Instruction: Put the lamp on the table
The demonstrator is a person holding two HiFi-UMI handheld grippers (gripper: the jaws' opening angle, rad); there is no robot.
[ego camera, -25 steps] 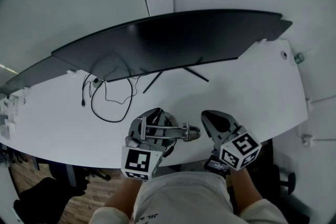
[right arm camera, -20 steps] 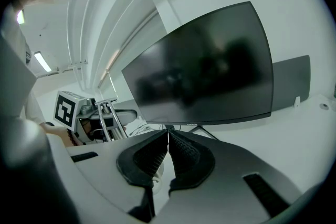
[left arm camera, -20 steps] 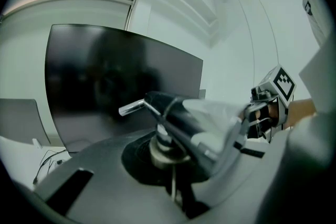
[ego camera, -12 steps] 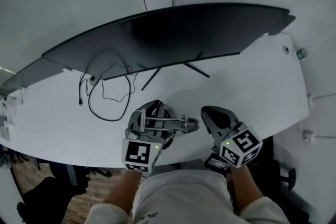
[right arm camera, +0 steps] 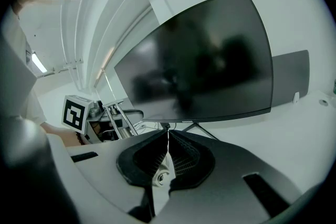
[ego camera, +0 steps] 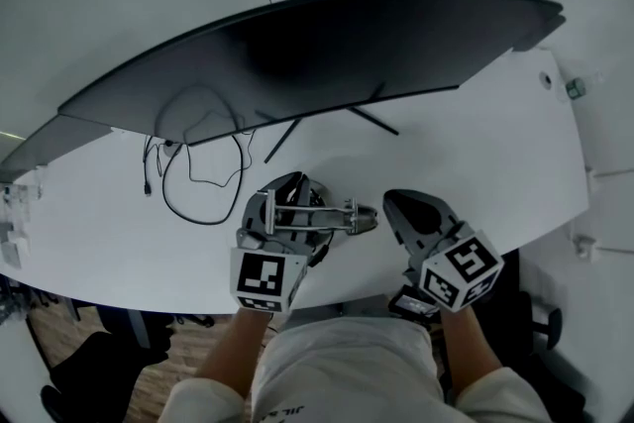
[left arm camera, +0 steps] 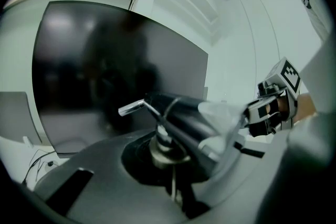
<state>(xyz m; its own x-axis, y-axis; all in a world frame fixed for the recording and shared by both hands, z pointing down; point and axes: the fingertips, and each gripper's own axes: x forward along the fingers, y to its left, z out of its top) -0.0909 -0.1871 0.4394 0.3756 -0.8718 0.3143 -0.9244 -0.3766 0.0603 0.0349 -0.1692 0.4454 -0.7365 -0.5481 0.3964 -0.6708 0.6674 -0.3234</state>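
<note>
The lamp (ego camera: 319,217) is a folded desk lamp with silver metal arms and a dark body. It is over the near part of the white table (ego camera: 475,144). My left gripper (ego camera: 287,211) is shut on it. In the left gripper view the lamp's dark tube and silver rod (left arm camera: 173,118) sit between the jaws. Whether the lamp rests on the table I cannot tell. My right gripper (ego camera: 398,205) is just right of the lamp, shut with nothing in it; its pads (right arm camera: 167,139) meet. The silver arms (right arm camera: 116,118) also show in the right gripper view.
A wide curved black monitor (ego camera: 327,45) on thin legs stands across the back of the table. A looped black cable (ego camera: 198,188) lies at the left behind the lamp. The table's front edge runs just below both grippers, with the person's lap under it.
My left gripper has carried the lamp a little farther over the table, away from the front edge. The right gripper has shifted slightly the same way and stays shut.
</note>
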